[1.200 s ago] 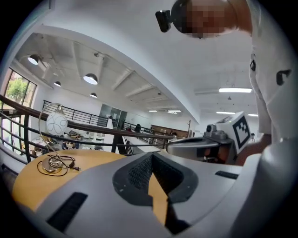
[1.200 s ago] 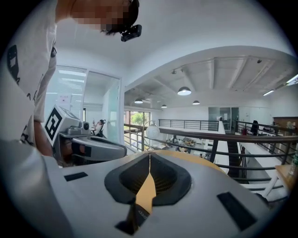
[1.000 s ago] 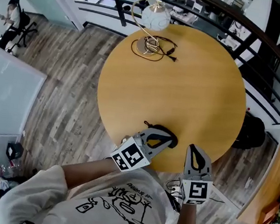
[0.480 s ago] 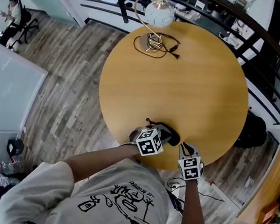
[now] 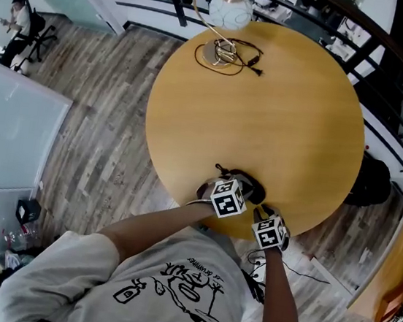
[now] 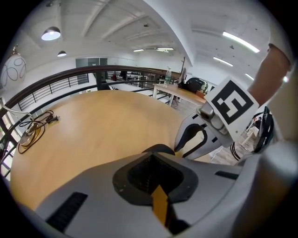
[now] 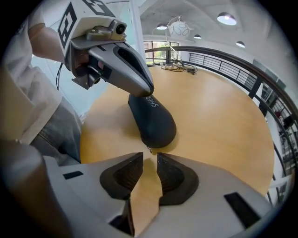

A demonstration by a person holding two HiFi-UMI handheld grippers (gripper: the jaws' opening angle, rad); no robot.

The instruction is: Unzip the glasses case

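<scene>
Black glasses case point(image 5: 251, 189): lies on the wooden desk point(image 5: 266, 114) close to its near edge, zip not yet opened as far as any view shows.
Left tongs point(image 5: 231, 191): a second ago they hung off the desk's edge; they have since come in over the case. Closed, the tips resting on top of the case's end rather than holding any of it.
Right tongs point(image 5: 270, 228): also brought in from beyond the edge, now just beside the case's other end. Jaws a narrow gap apart, with only bare desk between them.
Meaning for the task: probably the approach is over. One tool pins the case and the other lines up on the zip, but no pull has begun.
Right gripper view only: a small metal zip pull point(image 7: 149, 149) shows at the case's rounded end, just ahead of the jaw tips and not yet between them. The head view hides it.
Left gripper view only: little more than a dark hump of the case beyond its own closed jaws.
Head view only: a lamp point(image 5: 231, 12) and cable point(image 5: 234, 56) sit well apart at the far rim.
</scene>
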